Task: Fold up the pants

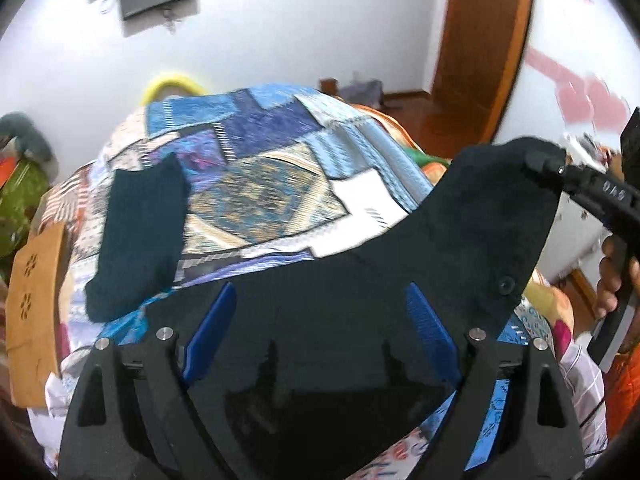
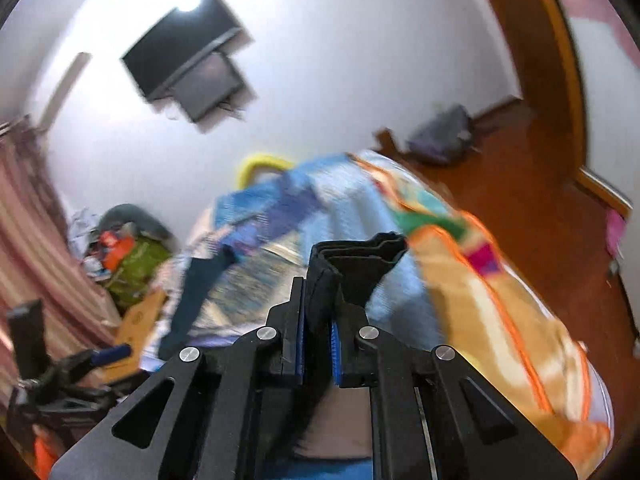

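Note:
Black pants (image 1: pixel 400 248) lie spread over the bed, one leg (image 1: pixel 140 232) trailing off to the left. In the left wrist view my left gripper (image 1: pixel 320 286) hangs above the cloth, blue pads (image 1: pixel 208 332) wide apart and pressing on nothing. At the upper right, my right gripper (image 1: pixel 538 158) pinches a raised corner of the pants. The right wrist view shows the right gripper (image 2: pixel 324 304) shut on a bunched fold of the black pants (image 2: pixel 360 256), lifted off the bed.
A patchwork quilt (image 1: pixel 260 140) covers the bed, with an orange flowered blanket (image 2: pixel 500 300) along its right side. Brown cardboard (image 1: pixel 36 312) and a clothes pile (image 2: pixel 136 264) sit left. A hand (image 1: pixel 612 280) holds the right gripper. Wooden floor (image 2: pixel 520 184) lies beyond.

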Demonstrator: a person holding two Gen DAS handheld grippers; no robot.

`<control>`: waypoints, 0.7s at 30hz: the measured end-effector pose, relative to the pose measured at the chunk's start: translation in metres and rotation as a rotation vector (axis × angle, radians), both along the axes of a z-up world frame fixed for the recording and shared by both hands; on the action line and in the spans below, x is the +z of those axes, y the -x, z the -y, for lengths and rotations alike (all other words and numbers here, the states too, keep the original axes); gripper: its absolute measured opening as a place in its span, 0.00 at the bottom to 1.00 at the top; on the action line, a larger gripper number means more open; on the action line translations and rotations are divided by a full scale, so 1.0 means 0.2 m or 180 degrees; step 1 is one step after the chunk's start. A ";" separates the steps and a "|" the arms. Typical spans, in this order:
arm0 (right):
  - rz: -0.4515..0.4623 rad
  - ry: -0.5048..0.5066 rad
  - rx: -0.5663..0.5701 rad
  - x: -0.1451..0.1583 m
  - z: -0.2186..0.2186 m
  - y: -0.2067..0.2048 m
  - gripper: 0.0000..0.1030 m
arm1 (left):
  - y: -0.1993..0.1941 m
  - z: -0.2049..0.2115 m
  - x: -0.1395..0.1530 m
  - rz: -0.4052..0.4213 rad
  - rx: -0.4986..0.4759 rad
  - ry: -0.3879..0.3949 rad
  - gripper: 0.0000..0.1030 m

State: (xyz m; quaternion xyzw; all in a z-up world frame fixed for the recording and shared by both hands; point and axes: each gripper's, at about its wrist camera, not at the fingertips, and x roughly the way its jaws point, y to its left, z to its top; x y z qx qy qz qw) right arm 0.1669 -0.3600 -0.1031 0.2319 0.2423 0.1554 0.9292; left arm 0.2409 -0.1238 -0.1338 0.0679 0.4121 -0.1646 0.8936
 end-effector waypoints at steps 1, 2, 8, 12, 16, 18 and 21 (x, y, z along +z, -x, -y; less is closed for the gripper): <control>0.0039 0.0004 0.0065 0.03 -0.04 -0.01 0.08 | 0.01 -0.05 0.02 0.0032 0.0048 0.0022 0.86; 0.0083 0.0028 0.0146 0.06 -0.10 -0.02 0.08 | 0.02 -0.09 0.04 0.0074 0.0104 0.0034 0.87; 0.0094 0.0272 0.0746 0.17 -0.52 -0.11 0.08 | 0.12 -0.44 0.15 0.0288 0.0495 0.0096 0.92; -0.0027 0.0335 0.1223 0.11 -0.84 -0.15 0.08 | 0.21 -0.66 0.18 0.0402 0.0756 0.0097 0.94; -0.0360 0.0504 0.1635 -0.08 -1.13 -0.10 0.08 | 0.26 -0.84 0.15 0.0380 0.0976 0.0070 0.95; -0.0549 0.0613 0.1797 -0.20 -1.23 -0.07 0.08 | 0.27 -0.92 0.11 0.0293 0.1068 0.0091 0.95; -0.0880 0.0803 0.2064 -0.40 -1.35 -0.01 0.09 | 0.29 -0.99 0.04 0.0169 0.1164 0.0117 0.95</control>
